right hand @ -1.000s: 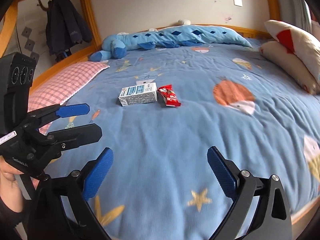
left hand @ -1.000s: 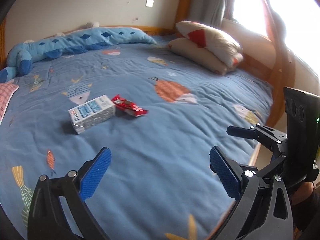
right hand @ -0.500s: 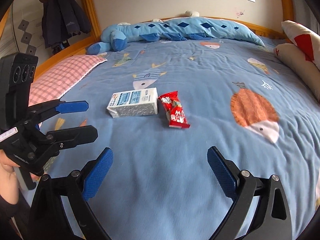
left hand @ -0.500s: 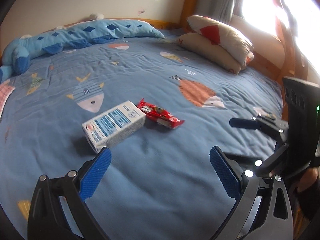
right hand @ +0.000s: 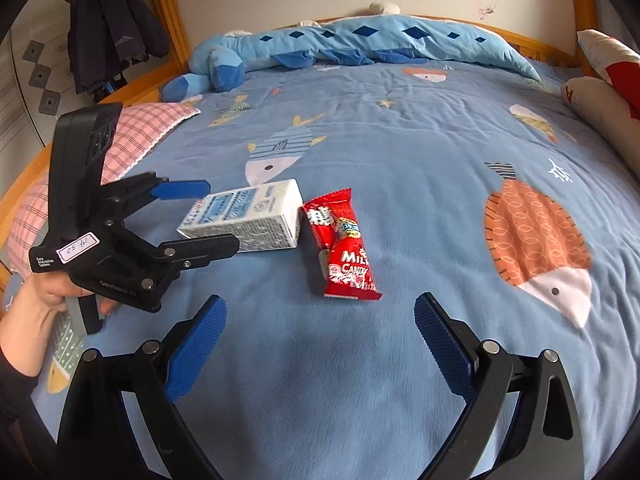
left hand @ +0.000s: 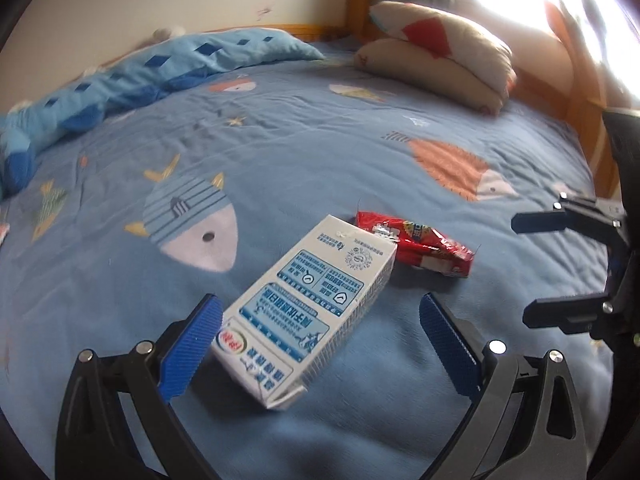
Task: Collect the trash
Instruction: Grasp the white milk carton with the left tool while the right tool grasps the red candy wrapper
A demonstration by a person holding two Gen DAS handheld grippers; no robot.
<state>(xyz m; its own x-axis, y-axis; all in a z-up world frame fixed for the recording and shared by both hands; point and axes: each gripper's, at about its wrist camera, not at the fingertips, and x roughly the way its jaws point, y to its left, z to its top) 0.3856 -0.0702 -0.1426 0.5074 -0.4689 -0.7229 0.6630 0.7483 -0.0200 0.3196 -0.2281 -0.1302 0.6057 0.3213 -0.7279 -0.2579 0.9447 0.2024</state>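
I see a white milk carton [left hand: 308, 312] with blue print lying flat on its side on the blue fish-patterned bed [right hand: 400, 128], its near corner flap bent out. Just beside its far end lies a red candy wrapper [right hand: 342, 248], crumpled, lettered in white, flat on the cover, touching or nearly touching the carton.

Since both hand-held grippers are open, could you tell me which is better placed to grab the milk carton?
Left: the left hand-held gripper already straddles the milk carton's end; the right hand-held gripper hangs short.
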